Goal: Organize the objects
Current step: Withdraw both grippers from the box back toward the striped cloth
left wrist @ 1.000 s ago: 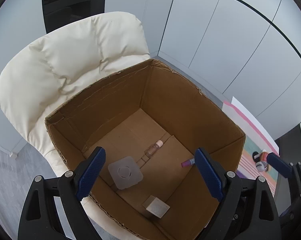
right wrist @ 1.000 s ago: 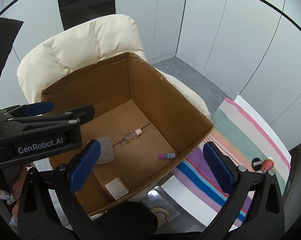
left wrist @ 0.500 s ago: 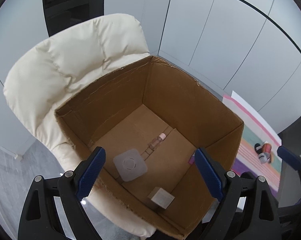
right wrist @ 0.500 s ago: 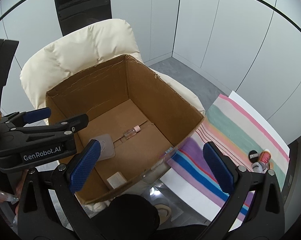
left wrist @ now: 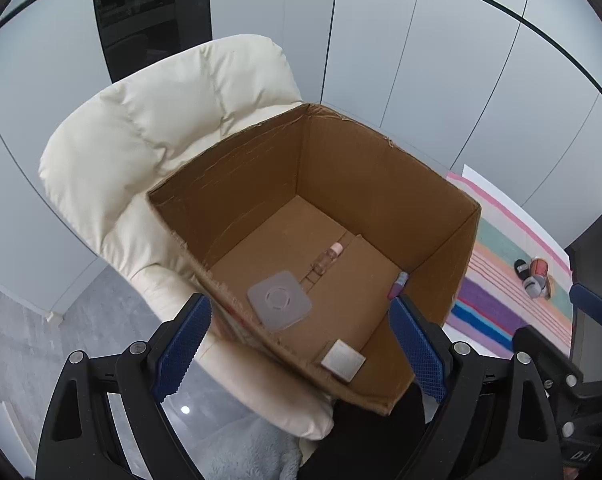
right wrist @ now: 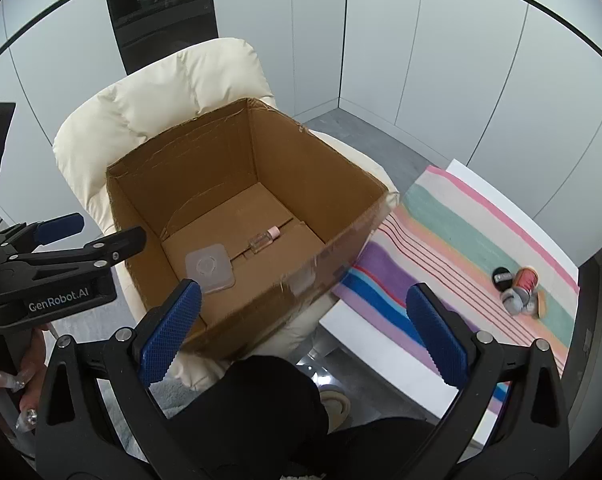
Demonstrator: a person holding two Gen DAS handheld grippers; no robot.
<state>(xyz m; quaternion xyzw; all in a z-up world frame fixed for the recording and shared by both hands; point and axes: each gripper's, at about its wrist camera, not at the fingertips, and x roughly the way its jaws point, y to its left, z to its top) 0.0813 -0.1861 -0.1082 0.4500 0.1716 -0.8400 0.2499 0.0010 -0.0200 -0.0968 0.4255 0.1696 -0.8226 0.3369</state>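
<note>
Here both pairs of fingers, left [left wrist: 301, 344] and right [right wrist: 301, 334], stand wide and empty. Just beyond them sits the cardboard box [left wrist: 381, 184] on a cream chair [left wrist: 161, 120], holding a grey square pad [left wrist: 279, 300], a small bottle [left wrist: 329, 258], a purple tube [left wrist: 397, 283] and a white block [left wrist: 343, 360]. Farther right, small items [right wrist: 519, 290] lie on the striped cloth [right wrist: 441, 232].

Looks like an office or studio room: plain grey wall panels [right wrist: 381, 40], grey floor, cream padded chair [left wrist: 161, 128] at 11 o'clock.
</note>
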